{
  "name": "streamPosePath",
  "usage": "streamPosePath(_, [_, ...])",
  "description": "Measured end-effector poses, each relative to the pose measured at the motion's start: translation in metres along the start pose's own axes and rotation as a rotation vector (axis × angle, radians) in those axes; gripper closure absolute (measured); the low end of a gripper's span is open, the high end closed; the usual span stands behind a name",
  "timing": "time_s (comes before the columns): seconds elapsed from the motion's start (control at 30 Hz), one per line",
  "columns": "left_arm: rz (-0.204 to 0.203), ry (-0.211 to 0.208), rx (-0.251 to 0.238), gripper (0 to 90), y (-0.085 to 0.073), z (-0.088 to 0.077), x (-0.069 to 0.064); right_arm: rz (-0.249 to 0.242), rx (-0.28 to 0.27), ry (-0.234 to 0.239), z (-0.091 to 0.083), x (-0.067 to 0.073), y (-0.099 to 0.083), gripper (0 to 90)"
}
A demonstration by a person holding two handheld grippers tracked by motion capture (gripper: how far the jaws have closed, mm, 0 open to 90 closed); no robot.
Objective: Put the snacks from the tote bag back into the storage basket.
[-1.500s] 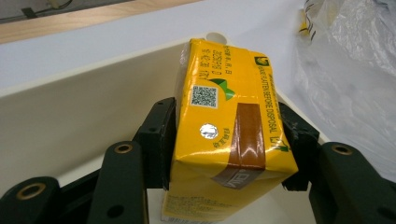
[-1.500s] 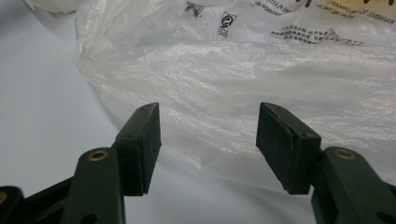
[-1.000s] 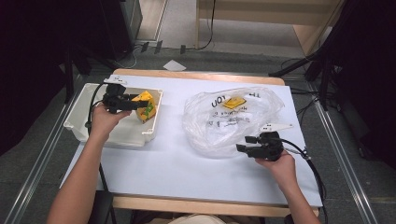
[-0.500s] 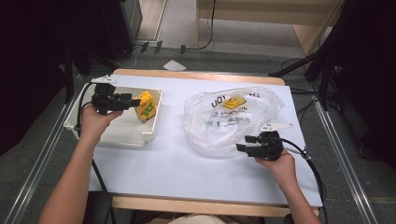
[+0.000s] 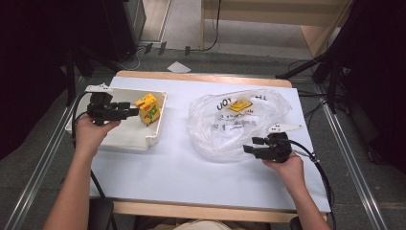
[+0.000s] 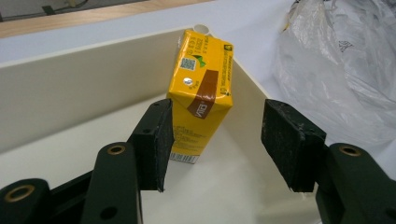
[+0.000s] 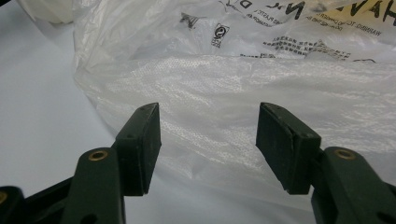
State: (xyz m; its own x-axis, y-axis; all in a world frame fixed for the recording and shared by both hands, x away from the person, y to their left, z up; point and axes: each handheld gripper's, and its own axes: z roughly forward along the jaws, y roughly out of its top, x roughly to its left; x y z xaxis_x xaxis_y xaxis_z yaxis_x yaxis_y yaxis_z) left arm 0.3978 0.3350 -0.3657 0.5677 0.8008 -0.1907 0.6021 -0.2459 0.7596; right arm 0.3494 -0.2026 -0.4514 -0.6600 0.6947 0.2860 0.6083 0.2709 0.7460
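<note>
A yellow drink carton (image 5: 148,109) stands in the far right corner of a white tray (image 5: 119,143). In the left gripper view the carton (image 6: 201,88) leans a little, just beyond the jaws. My left gripper (image 5: 133,111) is open with nothing between its pads, pointing at the carton from the left. The left gripper (image 6: 215,144) does not touch the carton. A crumpled clear plastic bag (image 5: 225,127) lies right of centre with a second yellow carton (image 5: 239,105) inside. My right gripper (image 5: 250,145) is open at the bag's near right edge, facing the bag (image 7: 233,93).
The table (image 5: 182,177) is covered in pale blue-white sheet, with a wooden edge at front and back. The tray's walls (image 6: 84,84) rise around the carton on two sides. Cables trail from both grippers. Dark equipment and floor surround the table.
My left hand has drawn back to the left, away from the carton, which stays standing in the tray. The right hand and the bag have not moved.
</note>
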Motion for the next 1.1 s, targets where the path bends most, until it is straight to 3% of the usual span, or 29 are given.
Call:
streamPosePath(0.1, [-0.024,-0.02,-0.013,45.1,-0.005,-0.001,0.0,-0.007,-0.002,0.001,0.0,0.0,0.0,41.4])
streamPosePath(0.3, [-0.03,-0.018,-0.003,47.0,-0.015,0.0,-0.002,-0.012,0.0,0.001,0.001,0.001,0.001,41.4])
streamPosePath(0.6, [0.023,-0.01,0.019,54.3,-0.027,0.005,-0.01,-0.016,0.002,0.005,0.001,0.001,0.001,41.6])
streamPosePath(0.67, [0.019,-0.019,0.005,55.7,-0.028,0.005,-0.011,-0.017,0.002,0.005,0.001,0.001,0.001,41.6])
streamPosePath(0.73, [0.018,-0.034,0.024,57.0,-0.032,0.009,-0.012,-0.016,0.0,0.004,0.001,0.0,0.001,41.6])
streamPosePath(0.97, [0.019,-0.035,0.033,62.3,-0.04,0.018,-0.013,-0.024,0.0,0.0,0.0,0.0,0.002,41.7])
streamPosePath(1.1, [0.011,-0.034,0.055,70.4,-0.041,0.023,-0.013,-0.027,0.006,-0.001,0.001,0.001,0.001,41.8])
